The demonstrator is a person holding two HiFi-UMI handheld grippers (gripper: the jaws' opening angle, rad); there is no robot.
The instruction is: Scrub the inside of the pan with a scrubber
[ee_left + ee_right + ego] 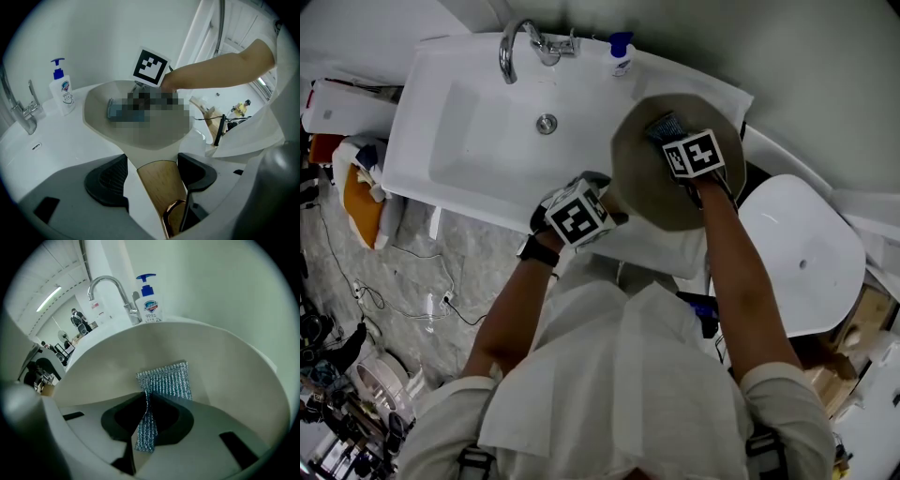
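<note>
Looks mid-scrub: presses scrubber (166,380), pinched tight in right gripper (146,401), flat against inside of pan (225,362), clamps handle (159,192) in left gripper (157,171); no grime visible, remaining area unclear.

From my end the pan (652,187) reads pale beige, and its handle (161,187) is light wood-grain with a coppery end. The scrubber (164,380) is silvery blue-grey, a ribbed mesh weave. Plain white sink (469,122), and the soap bottle (621,58) at top centre is white with a blue pump. Shiny chrome tap (502,58).
</note>
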